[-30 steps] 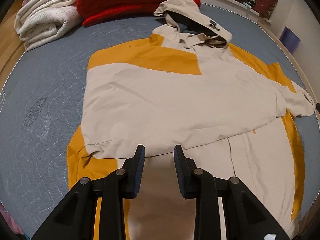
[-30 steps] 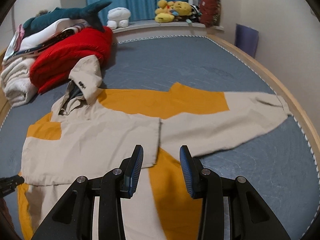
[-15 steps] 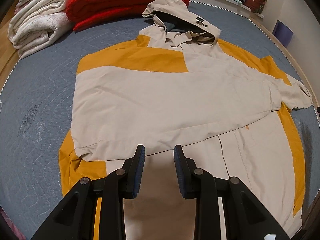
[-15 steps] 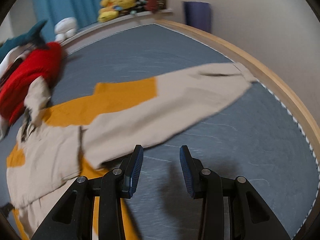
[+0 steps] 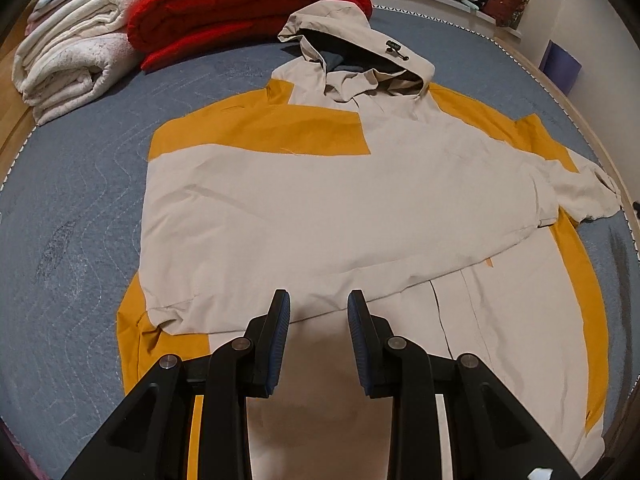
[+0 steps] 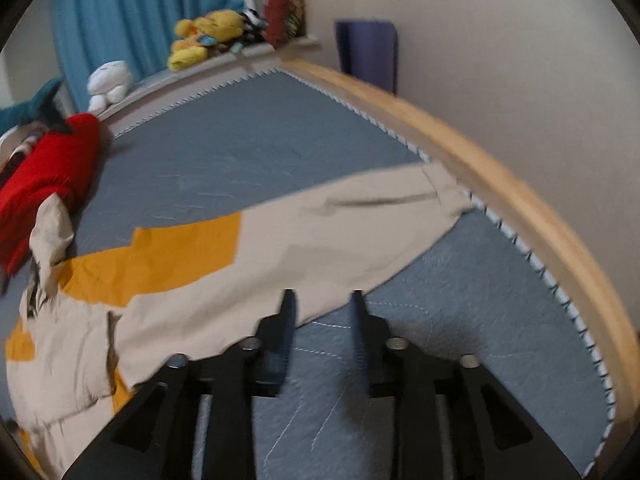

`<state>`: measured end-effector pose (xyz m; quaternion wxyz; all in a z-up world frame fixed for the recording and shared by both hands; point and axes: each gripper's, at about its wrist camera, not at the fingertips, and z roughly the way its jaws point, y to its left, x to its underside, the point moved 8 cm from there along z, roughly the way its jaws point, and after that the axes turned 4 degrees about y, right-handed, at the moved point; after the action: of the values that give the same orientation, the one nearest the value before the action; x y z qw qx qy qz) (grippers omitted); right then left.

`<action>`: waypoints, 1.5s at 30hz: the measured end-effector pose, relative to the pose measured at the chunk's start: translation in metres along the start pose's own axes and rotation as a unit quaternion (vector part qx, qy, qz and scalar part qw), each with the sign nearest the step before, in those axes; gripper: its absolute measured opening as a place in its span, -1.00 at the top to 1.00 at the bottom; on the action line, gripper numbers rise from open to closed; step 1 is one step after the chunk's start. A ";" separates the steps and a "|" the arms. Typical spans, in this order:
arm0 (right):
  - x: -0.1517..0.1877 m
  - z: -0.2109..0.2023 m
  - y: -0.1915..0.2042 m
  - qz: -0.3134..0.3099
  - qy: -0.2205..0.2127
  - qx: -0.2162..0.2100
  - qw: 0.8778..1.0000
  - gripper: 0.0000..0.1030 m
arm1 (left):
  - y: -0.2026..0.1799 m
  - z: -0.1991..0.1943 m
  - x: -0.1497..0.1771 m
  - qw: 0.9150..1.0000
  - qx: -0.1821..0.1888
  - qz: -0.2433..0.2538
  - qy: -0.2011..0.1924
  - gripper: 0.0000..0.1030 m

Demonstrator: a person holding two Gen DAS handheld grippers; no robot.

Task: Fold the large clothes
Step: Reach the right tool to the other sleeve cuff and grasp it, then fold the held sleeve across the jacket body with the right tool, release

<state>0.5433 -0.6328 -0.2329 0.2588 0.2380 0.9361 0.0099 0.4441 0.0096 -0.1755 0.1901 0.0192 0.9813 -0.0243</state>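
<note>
Left gripper [image 5: 316, 307] fingers spread above whole jacket [image 5: 320, 208], right gripper [image 6: 322, 304] fingers spread beside outstretched sleeve [image 6: 352, 232] near bed [image 6: 240, 148] edge.

Black left tool [image 5: 319, 306], blue ribbed pads [image 5: 280, 332], silver screws
</note>
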 end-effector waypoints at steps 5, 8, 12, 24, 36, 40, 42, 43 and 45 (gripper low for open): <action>-0.002 0.057 -0.024 -0.003 0.047 0.006 0.999 0.35 | -0.002 0.010 0.001 1.000 -0.010 0.011 0.003 0.46; -0.001 0.088 -0.035 0.033 0.068 -0.005 0.997 0.35 | -0.005 0.012 0.003 1.000 -0.015 0.023 0.005 0.46; -0.003 0.118 -0.048 0.090 0.070 -0.028 0.993 0.34 | -0.006 0.013 0.001 0.999 -0.019 0.027 0.001 0.46; -0.027 0.153 -0.100 0.246 0.030 -0.034 0.968 0.32 | -0.004 0.024 -0.006 0.999 -0.020 0.028 0.003 0.46; -0.048 0.159 -0.105 0.264 0.008 0.014 0.964 0.78 | 0.006 0.028 -0.008 1.000 -0.017 0.010 0.005 0.46; -0.056 0.149 -0.096 0.238 -0.001 0.025 0.971 0.90 | 0.015 0.023 -0.011 1.000 -0.013 -0.002 0.000 0.46; -0.066 0.130 -0.090 0.211 -0.020 0.039 0.977 0.92 | 0.020 0.018 -0.013 1.000 -0.011 -0.010 -0.005 0.46; -0.071 0.120 -0.086 0.200 -0.028 0.043 0.978 0.93 | 0.023 0.016 -0.015 1.000 -0.010 -0.017 -0.007 0.46; -0.088 0.093 -0.066 0.170 -0.053 0.051 0.983 0.93 | 0.029 0.012 -0.017 1.000 -0.005 -0.027 -0.011 0.46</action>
<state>0.6255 -0.7408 -0.2808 0.2900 0.4064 0.8664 -0.0070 0.4656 0.0374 -0.1817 0.2000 -0.0080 0.9794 -0.0248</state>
